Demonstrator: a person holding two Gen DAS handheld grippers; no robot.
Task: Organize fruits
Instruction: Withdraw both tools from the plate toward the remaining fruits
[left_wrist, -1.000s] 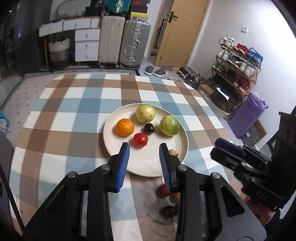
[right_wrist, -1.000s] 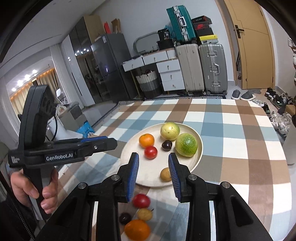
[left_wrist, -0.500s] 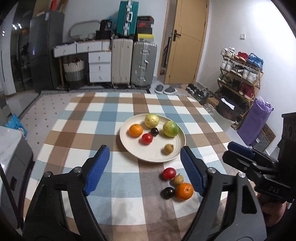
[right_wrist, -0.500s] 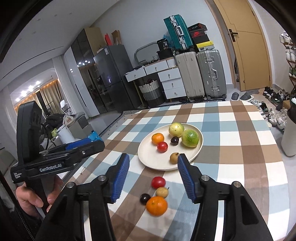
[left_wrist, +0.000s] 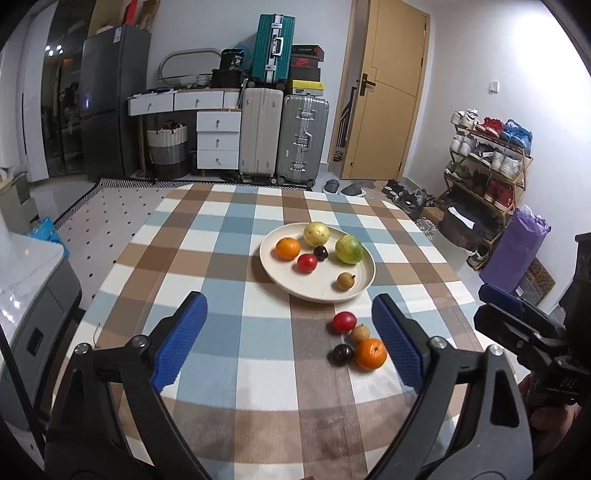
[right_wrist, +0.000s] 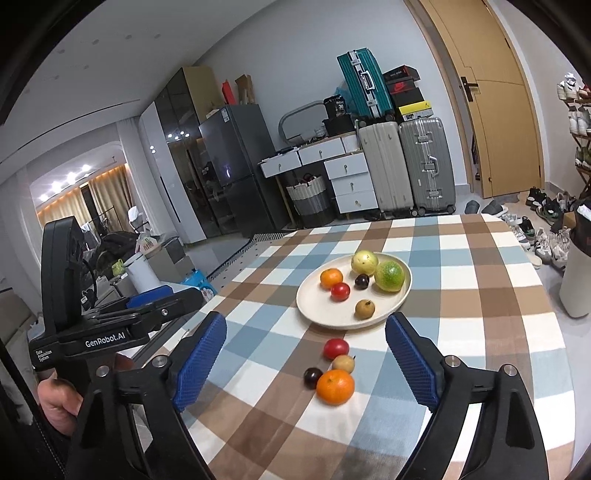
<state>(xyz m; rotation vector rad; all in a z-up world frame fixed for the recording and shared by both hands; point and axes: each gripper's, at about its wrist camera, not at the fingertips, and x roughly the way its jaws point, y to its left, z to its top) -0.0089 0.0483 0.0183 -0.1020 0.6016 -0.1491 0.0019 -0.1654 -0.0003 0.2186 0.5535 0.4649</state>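
Note:
A cream plate (left_wrist: 356, 291) (right_wrist: 314, 310) on the checked tablecloth holds a yellow fruit (left_wrist: 316, 233), a green fruit (left_wrist: 348, 249), an orange, a tomato, a dark plum and a small brown fruit (left_wrist: 345, 281). In front of the plate a tomato (left_wrist: 344, 321) (right_wrist: 336, 348), a small brown fruit (left_wrist: 359, 333), a dark plum (left_wrist: 341, 354) and an orange (left_wrist: 371, 354) (right_wrist: 335, 386) lie loose on the cloth. My left gripper (left_wrist: 287, 298) and right gripper (right_wrist: 306, 318) hover above the near table. Their jaws are opening, wide apart, with nothing gripped.
A hand (right_wrist: 55, 402) holds the left gripper's handle at the table's left side. Suitcases (left_wrist: 282, 140), drawers and a fridge stand beyond the far edge of the table. A shoe rack (left_wrist: 487, 162) and a purple bag (left_wrist: 513, 251) are on the right.
Both grippers have drawn back from the plate and risen a little. Their jaws went from nearly shut to wide apart. The loose fruits now show clearly ahead of the fingers.

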